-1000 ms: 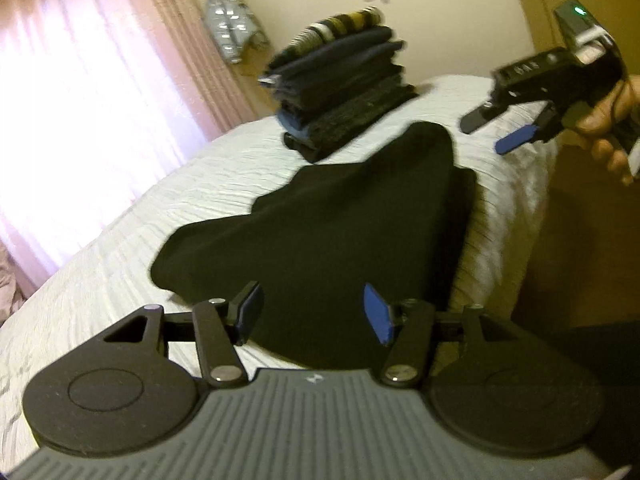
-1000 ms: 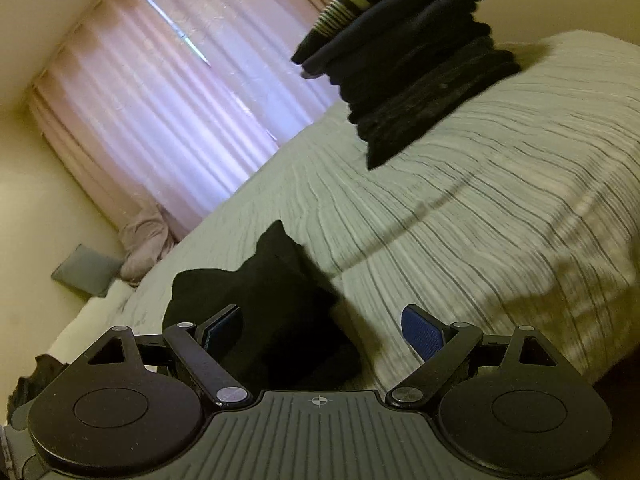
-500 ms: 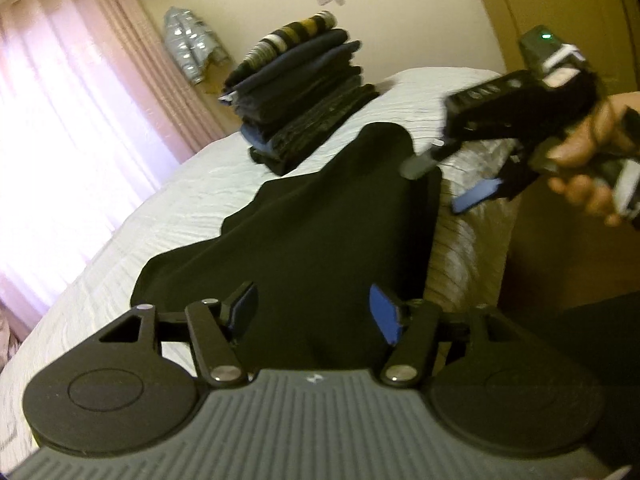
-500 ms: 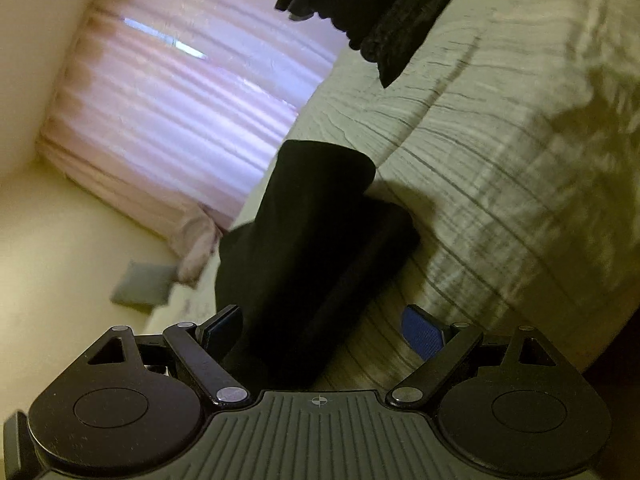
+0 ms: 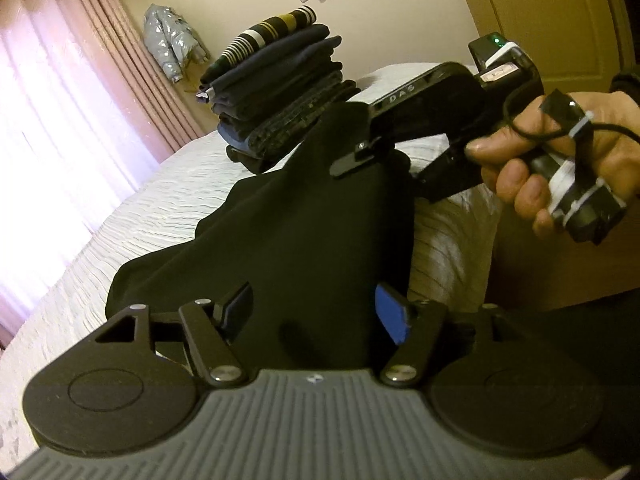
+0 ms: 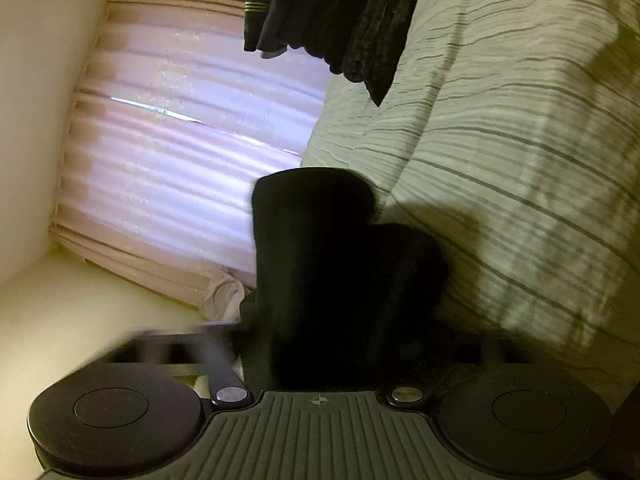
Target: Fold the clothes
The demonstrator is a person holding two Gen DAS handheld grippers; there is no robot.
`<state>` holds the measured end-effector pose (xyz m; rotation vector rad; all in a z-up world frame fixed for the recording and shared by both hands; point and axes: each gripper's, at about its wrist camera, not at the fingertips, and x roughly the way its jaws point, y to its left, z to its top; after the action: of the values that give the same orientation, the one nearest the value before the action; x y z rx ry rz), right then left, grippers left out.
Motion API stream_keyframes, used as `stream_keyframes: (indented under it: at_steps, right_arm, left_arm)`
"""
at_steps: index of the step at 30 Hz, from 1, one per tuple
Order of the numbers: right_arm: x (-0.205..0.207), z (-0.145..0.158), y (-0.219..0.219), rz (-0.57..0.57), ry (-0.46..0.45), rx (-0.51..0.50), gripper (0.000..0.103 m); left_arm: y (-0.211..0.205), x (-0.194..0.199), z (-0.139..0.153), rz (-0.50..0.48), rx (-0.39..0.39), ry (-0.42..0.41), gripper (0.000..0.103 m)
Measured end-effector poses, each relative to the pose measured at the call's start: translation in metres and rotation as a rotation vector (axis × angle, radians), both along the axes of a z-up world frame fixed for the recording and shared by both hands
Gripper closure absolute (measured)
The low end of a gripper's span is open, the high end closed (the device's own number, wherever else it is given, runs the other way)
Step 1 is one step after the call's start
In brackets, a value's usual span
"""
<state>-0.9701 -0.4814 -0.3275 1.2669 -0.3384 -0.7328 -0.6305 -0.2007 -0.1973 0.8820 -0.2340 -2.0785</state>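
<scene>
On the bed, black garment between both tongs.

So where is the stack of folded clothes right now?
In the left wrist view the stack of folded clothes sits on the bed, beyond the black garment, near the curtain side.

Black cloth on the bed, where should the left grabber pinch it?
Pinch the black cloth at its near edge, the part between the open left gripper and its fingers. Come straight forward from the side of the bed: the cloth lies flat and ends near the rim, so a finger can likely slip under.
</scene>
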Motion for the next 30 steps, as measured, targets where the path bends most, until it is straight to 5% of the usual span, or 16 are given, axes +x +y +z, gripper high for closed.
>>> stream_keyframes:
  at_steps: [4,10,14,17,20,23,26,30]
  right_arm:
    - [-0.001,0.015,-0.009,0.057,0.018,-0.042,0.073]
    - [-0.007,0.058,-0.027,0.101,-0.082,-0.108,0.079]
    - [-0.014,0.139,-0.043,0.138,0.044,-0.249,0.079]
    - [0.006,0.217,-0.038,0.198,0.248,-0.402,0.079]
    - [0.061,0.277,-0.012,0.296,0.49,-0.605,0.079]
    - [0.143,0.295,0.018,0.45,0.678,-0.761,0.079]
    - [0.242,0.275,0.044,0.664,0.728,-0.803,0.079]
    - [0.384,0.206,0.075,0.899,0.79,-0.808,0.078]
  left_arm:
    - [-0.006,-0.002,0.004,-0.002,0.007,0.015,0.035]
    - [-0.017,-0.017,0.017,-0.04,0.016,0.096,0.035]
    - [-0.008,-0.029,0.05,-0.083,-0.066,0.246,0.035]
    - [0.006,-0.01,0.076,-0.044,-0.122,0.362,0.035]
    - [0.028,0.037,0.09,0.045,-0.142,0.441,0.034]
    - [0.058,0.092,0.087,0.197,-0.146,0.459,0.034]
    - [0.087,0.151,0.076,0.389,-0.133,0.464,0.034]
    - [0.115,0.214,0.051,0.655,-0.094,0.454,0.034]
